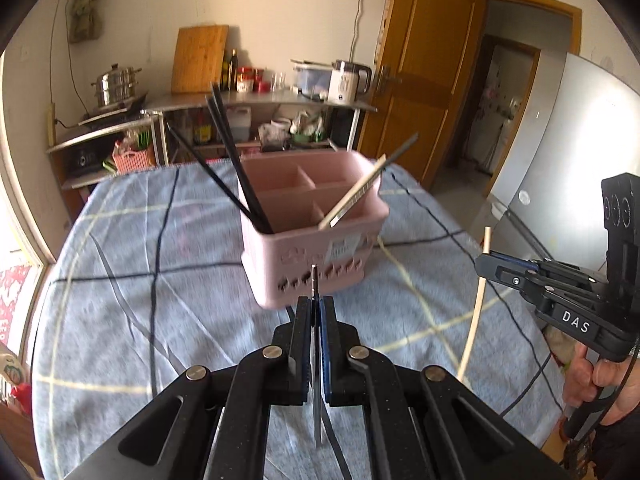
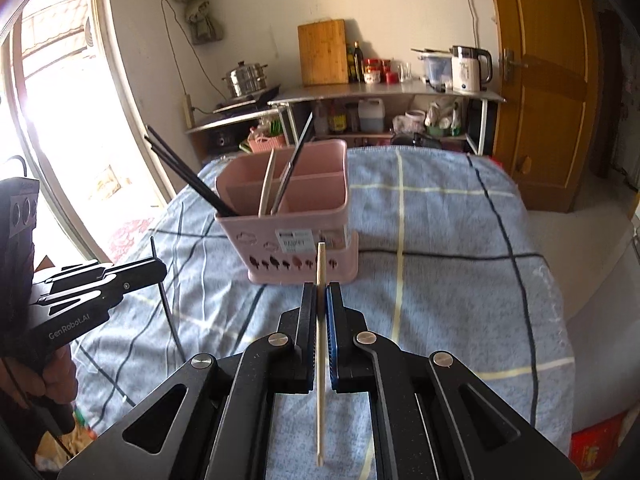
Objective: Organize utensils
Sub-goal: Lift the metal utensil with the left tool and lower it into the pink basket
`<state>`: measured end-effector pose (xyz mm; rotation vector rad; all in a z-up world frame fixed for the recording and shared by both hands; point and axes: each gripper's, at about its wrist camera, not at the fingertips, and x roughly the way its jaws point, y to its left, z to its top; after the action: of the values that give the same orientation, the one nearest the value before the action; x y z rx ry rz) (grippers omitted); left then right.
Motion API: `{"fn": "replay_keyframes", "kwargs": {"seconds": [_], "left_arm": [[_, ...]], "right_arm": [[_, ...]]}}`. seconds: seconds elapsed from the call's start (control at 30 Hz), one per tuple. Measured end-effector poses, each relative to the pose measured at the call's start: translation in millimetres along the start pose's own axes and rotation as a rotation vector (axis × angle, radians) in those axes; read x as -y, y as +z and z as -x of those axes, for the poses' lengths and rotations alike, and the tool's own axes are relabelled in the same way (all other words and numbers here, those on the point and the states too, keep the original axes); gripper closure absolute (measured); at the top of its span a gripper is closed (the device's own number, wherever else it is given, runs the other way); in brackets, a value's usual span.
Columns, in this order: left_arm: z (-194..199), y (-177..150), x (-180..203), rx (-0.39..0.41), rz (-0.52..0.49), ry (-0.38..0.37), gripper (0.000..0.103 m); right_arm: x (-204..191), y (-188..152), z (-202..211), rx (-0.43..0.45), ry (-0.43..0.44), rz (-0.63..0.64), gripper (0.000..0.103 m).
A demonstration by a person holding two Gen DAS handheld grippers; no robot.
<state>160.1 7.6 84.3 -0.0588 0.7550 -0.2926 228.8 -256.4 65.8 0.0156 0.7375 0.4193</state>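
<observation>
Claws pinched tight: left claw (image 1: 315, 308) on black chopstick (image 1: 315, 280), right claw (image 2: 321, 294) on pale chopstick (image 2: 320, 264).

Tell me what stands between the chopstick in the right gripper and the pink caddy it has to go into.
Nothing visible does. The right gripper holds the pale chopstick upright over bare tablecloth, and the pink caddy stands just ahead. Its front compartment already holds a pale and a dark chopstick leaning across it, but the opening shows free room.

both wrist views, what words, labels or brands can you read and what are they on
"DAS": on the right gripper body, left wrist view.
"GenRobot.AI": on the left gripper body, right wrist view.
White sticker on the pink caddy: print too blurred to read.
</observation>
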Motion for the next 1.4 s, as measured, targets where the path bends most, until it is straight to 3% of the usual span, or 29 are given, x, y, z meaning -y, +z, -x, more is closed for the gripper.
{"fn": "replay_keyframes", "kwargs": {"seconds": [0.23,0.97,1.4], "left_arm": [[8.1,3.6,-5.2,0.025,0.014,-0.006,0.099],[43.1,-31.9,0.8,-0.032,0.018,-0.024,0.099],[61.7,9.4,-1.5,0.061,0.036,-0.056,0.099]], "right_arm": [[0.3,7.2,15.9,0.057,-0.003,0.007,0.098],[-5.8,-21.7,47.4,-0.001,-0.012,0.049,0.098],[-21.1,10.7,51.7,0.095,0.032,0.048,0.099]]}}
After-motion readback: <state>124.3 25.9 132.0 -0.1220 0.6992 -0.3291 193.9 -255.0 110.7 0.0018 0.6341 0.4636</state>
